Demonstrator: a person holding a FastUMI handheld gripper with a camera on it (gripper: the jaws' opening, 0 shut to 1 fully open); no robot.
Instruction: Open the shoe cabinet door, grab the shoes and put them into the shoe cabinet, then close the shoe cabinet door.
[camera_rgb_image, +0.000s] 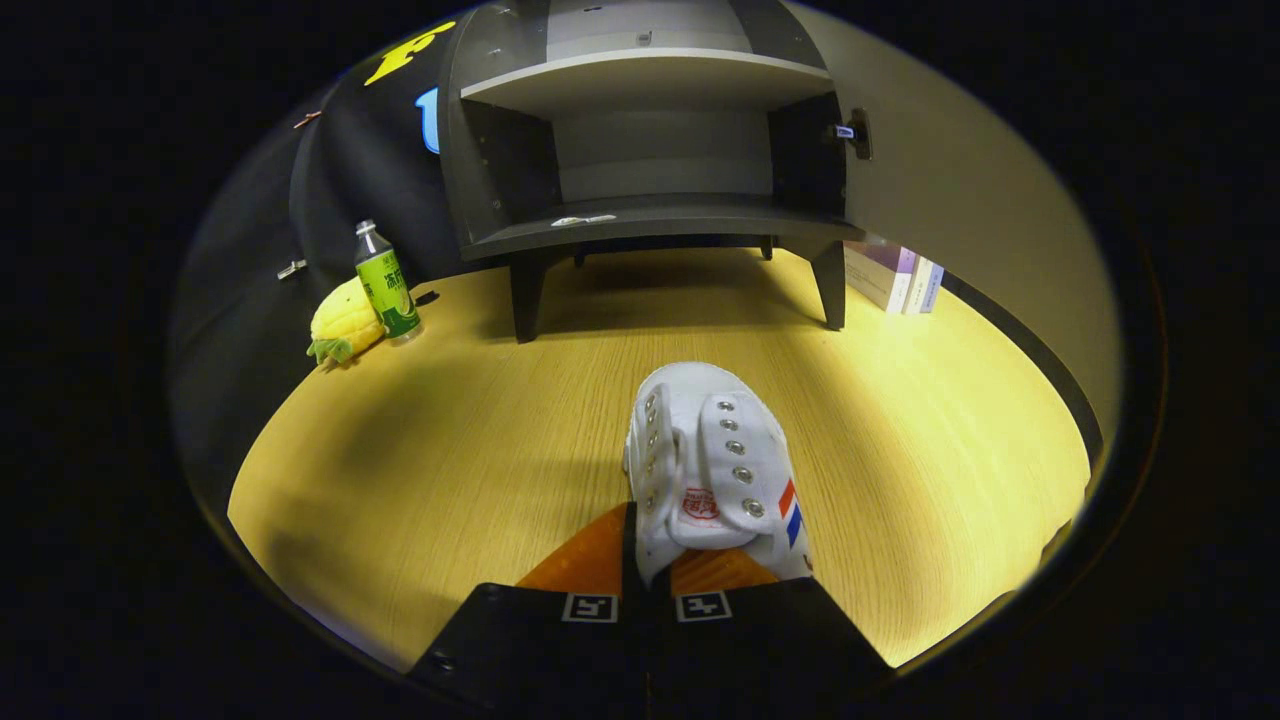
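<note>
Hand-held gripper clamps white shoe, toe pointing toward open shoe cabinet

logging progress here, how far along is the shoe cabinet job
Done: the dark shoe cabinet stands open, its pale door swung aside and both shelves bare. In hand: the gripper is shut on the white canvas shoe, both fingers pinching its tongue and side, out over the yellow wood-grain table well short of the cabinet. Left: carry the shoe in, set it on a shelf, close the door.
</note>
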